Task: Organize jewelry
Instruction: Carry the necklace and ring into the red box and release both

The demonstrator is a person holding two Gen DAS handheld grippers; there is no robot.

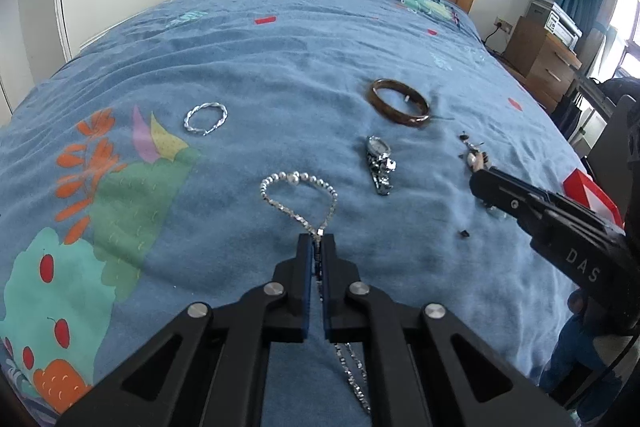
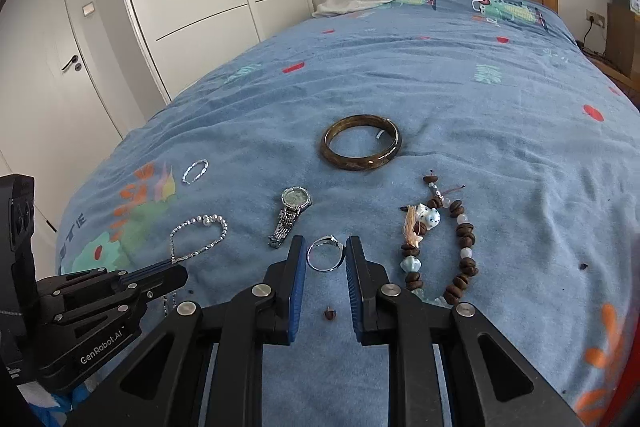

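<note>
Left gripper [image 1: 318, 241] clenched on pearl necklace [image 1: 298, 181]; right gripper [image 2: 325, 249] released around silver ring [image 2: 325, 253], wristwatch [image 2: 291, 215] and beaded bracelet [image 2: 464, 251] flanking.

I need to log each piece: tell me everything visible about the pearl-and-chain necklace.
The necklace is a silvery chain loop with small pearly beads along its far arc and one bigger pearl in the middle. It lies on the blue bedspread; the left gripper has its jaws shut on the near end, the tail trailing beneath.

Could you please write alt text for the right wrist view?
The right hand-held gripper hovers open around a silver ring on a blue bedspread. Beyond lie a watch and brown bangle.
</note>
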